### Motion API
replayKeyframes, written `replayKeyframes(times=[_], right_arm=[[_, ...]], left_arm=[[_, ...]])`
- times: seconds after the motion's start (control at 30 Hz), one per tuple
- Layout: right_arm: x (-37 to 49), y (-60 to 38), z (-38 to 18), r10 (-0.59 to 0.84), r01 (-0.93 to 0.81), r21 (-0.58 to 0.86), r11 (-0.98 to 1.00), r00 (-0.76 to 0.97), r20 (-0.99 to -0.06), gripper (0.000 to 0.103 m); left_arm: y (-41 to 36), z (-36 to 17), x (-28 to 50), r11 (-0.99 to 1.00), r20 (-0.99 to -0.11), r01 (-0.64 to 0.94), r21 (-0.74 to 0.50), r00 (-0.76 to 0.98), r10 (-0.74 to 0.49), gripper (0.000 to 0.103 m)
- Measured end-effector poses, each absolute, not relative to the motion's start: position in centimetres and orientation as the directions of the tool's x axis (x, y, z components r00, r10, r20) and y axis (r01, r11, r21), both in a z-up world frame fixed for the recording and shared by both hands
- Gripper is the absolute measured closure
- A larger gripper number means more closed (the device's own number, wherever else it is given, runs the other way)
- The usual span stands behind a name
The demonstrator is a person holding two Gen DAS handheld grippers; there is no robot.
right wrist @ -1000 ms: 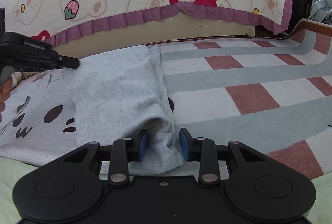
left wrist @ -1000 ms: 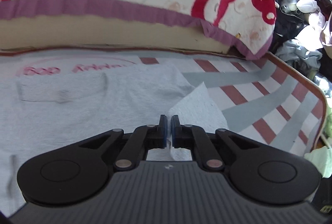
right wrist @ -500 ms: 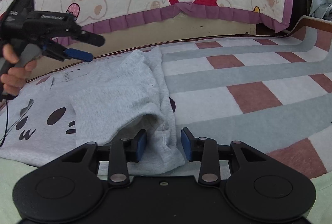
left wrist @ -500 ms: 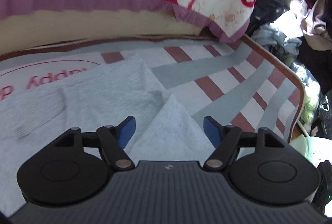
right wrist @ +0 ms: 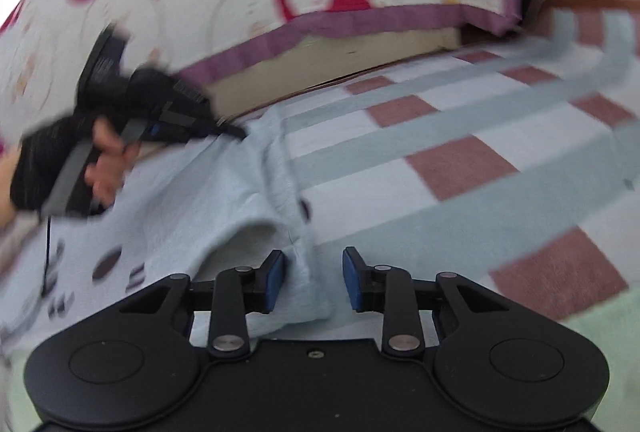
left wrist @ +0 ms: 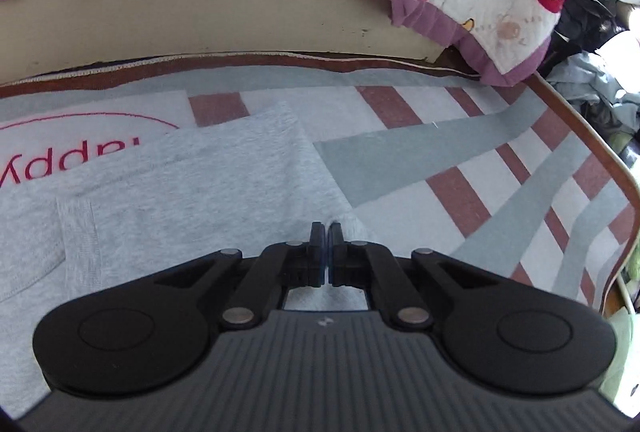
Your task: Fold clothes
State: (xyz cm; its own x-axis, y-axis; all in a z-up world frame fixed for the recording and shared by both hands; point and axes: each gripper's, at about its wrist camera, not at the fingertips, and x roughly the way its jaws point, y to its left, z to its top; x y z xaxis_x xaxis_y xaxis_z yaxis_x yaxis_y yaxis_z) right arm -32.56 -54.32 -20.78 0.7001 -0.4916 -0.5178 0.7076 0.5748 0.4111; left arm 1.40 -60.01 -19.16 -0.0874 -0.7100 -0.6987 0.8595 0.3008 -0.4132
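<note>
Fabric of the grey garment (left wrist: 224, 192) sits pinched in the left gripper (left wrist: 325, 232); right gripper (right wrist: 313, 274) fingers closing around its hem.

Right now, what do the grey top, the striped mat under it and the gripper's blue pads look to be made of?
Grey top: soft heathered knit, probably cotton jersey; matte, fuzzy, stitched seams. Striped mat: low-pile woven or printed fabric, matte, with a bound brown edge. Blue pads: likely rubber or soft plastic, smooth; too blurred to be sure.
</note>
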Motion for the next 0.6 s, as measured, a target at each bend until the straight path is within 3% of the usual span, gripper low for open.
replayKeyframes(times=[0.03,0.07,0.17,0.23,0.27,0.3,0.43,0.5,0.6], right_arm=[[-33.0,-54.7,-21.0,-0.497,0.716,0.437,0.545,0.695,-0.519,0.085],[-33.2,-55.0,-21.1,-0.504,0.727,0.445,0.522,0.684,-0.527,0.103],[-33.6,-55.3,-21.2,-0.517,0.752,0.459,0.472,0.659,-0.547,0.103],[-33.6,-55.2,-20.6,-0.533,0.788,0.431,0.439,0.615,-0.581,0.103],[-33.3,-55.0,-20.1,-0.540,0.805,0.402,0.437,0.592,-0.598,0.100],[-33.0,-54.7,-19.4,-0.553,0.819,0.362,0.445,0.569,-0.608,0.087],[-30.7,-54.2,-16.7,-0.545,0.754,0.296,0.586,0.638,-0.544,0.073],[-28.6,-54.5,-15.8,-0.491,0.683,0.270,0.679,0.696,-0.524,0.059],[-25.1,-55.2,-16.0,-0.388,0.620,0.204,0.758,0.680,-0.622,0.052]], left_arm=[[-60.2,-19.2,1.3,0.293,-0.698,0.865,-0.408,-0.089,-0.710,0.102],[-60.4,-19.1,1.1,0.287,-0.704,0.873,-0.395,-0.087,-0.705,0.102],[-59.3,-18.1,1.3,0.301,-0.708,0.868,-0.396,-0.080,-0.701,0.094],[-57.2,-16.6,1.3,0.284,-0.683,0.867,-0.409,-0.084,-0.726,0.067],[-55.8,-15.8,1.2,0.276,-0.670,0.877,-0.393,-0.068,-0.739,0.059],[-54.2,-15.2,1.1,0.271,-0.665,0.890,-0.366,-0.046,-0.745,0.050],[-47.4,-14.0,1.3,0.351,-0.716,0.911,-0.218,0.095,-0.691,0.049],[-43.2,-13.7,2.6,0.427,-0.736,0.886,-0.178,0.168,-0.655,0.049],[-37.3,-13.5,4.5,0.523,-0.757,0.840,-0.145,0.246,-0.605,0.048]])
